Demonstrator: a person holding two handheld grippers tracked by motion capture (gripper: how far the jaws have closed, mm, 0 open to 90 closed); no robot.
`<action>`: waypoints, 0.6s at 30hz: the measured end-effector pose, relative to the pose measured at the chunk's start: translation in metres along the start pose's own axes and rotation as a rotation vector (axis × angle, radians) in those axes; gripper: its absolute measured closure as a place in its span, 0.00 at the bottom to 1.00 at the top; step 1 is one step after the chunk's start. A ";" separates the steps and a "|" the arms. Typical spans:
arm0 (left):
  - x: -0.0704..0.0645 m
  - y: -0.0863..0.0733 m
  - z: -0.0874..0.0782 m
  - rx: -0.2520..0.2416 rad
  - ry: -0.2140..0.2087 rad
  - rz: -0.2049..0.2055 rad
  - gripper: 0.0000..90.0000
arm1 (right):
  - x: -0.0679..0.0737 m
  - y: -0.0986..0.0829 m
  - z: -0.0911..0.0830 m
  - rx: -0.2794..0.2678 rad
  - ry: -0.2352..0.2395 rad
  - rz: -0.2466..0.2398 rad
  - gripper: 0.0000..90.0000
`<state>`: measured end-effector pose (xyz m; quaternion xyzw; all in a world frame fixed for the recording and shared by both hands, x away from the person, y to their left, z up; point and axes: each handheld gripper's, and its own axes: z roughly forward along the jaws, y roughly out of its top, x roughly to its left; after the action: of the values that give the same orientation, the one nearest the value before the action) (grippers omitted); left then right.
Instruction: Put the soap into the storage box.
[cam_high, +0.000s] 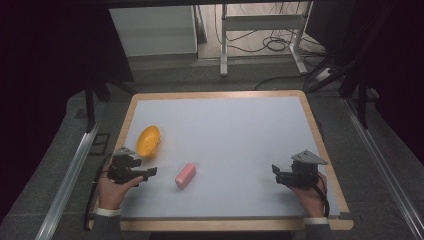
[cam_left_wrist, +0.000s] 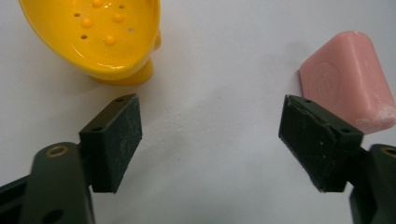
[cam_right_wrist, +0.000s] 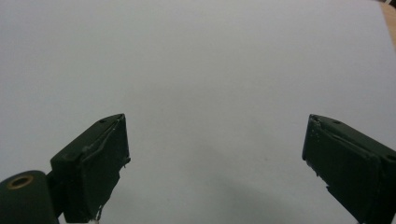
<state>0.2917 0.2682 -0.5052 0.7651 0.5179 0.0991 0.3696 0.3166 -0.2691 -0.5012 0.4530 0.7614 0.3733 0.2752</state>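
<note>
Nearest the person, the left gripper (cam_high: 142, 175) and the right gripper (cam_high: 276, 172) are held low over the table (cam_high: 240, 135), each in one hand. Both are matte black, with flat rectangular pads; a grey three-cornered plate tops each. The left gripper's jaws stand wide apart with nothing between them; in its own view, bare surface fills the gap (cam_left_wrist: 210, 135). The right gripper's jaws are likewise wide apart and empty (cam_right_wrist: 215, 154), over plain surface.

Taking the soap (cam_high: 185, 175) as landmark: it is a pink, smooth, matte bar with rounded edges and a faint pressed emblem on one face (cam_left_wrist: 348, 79). It lies flat on the table, just right of the left gripper, with the tip of one jaw close beside it but not touching. The right gripper is well apart, far to the soap's right, near the table's right edge.

Beyond the soap and to its left sits the dish (cam_high: 148, 141), a glossy yellow plastic oval with raised studs and small drain holes (cam_left_wrist: 102, 35); it is near the table's left edge and apart from the soap.

The table top is a smooth pale sheet with a wooden border; right of the soap and beyond it the surface is open.
</note>
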 end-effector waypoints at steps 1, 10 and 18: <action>0.000 0.000 0.000 0.000 0.000 0.001 0.27 | -0.001 0.000 -0.001 -0.002 0.000 0.004 0.08; -0.001 0.000 0.000 -0.005 -0.004 0.008 0.28 | -0.010 -0.002 -0.009 -0.017 -0.034 0.045 0.09; -0.004 0.001 -0.001 -0.006 0.011 0.013 0.30 | -0.015 -0.004 -0.010 -0.015 -0.037 0.053 0.09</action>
<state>0.2899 0.2653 -0.5031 0.7667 0.5148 0.1072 0.3683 0.3139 -0.2869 -0.4975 0.4779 0.7411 0.3777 0.2824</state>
